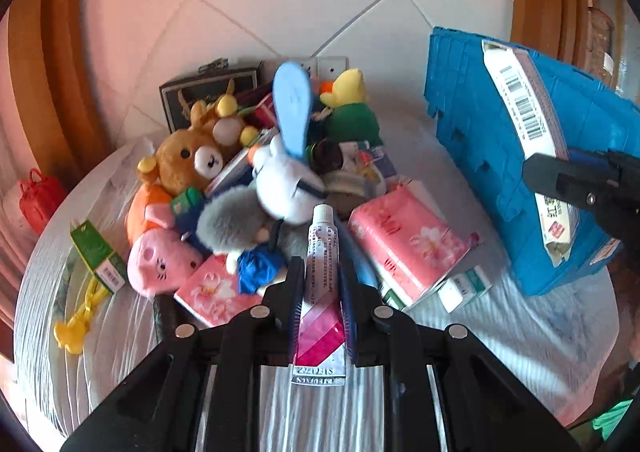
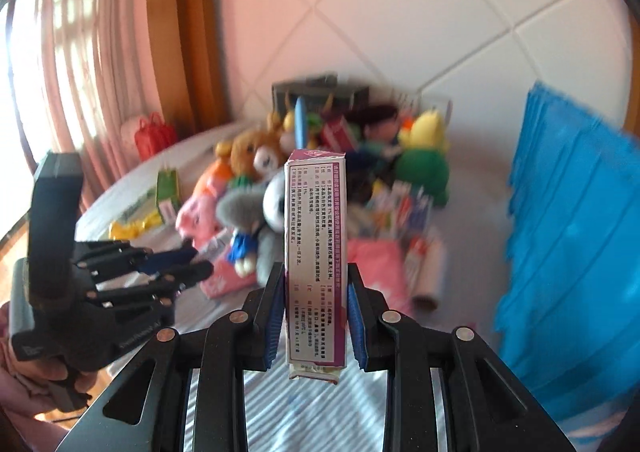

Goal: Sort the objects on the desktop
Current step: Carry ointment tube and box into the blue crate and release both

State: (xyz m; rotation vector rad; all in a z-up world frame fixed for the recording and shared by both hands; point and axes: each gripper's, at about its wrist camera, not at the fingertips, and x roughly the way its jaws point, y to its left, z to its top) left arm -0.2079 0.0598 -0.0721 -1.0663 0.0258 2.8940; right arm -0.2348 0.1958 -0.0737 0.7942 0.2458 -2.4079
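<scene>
In the left wrist view, the left gripper (image 1: 322,276) at the lower centre pinches an ointment tube (image 1: 322,272) between its blue pads, the white cap pointing up the frame and the pink-striped crimped end toward the camera. Beyond it a heap of things lies on the white-clothed table (image 1: 500,340): a brown bear plush (image 1: 188,160), a pink pig plush (image 1: 160,264), a white rabbit plush (image 1: 286,184) with a blue ear, and pink tissue packs (image 1: 408,244). A green carton (image 1: 98,256) lies at the left. A blue crate (image 1: 500,156) stands at the right, and the right gripper (image 1: 576,184) enters from the right edge, holding a white box with barcodes in front of the crate.

In the right wrist view, the right gripper (image 2: 316,292) at the lower centre clamps an upright purple-and-white medicine box (image 2: 316,256), printed side to the camera. The left gripper (image 2: 188,264) shows at the lower left, its fingers nearly together. The plush heap is blurred behind; the blue crate (image 2: 568,232) fills the right.
</scene>
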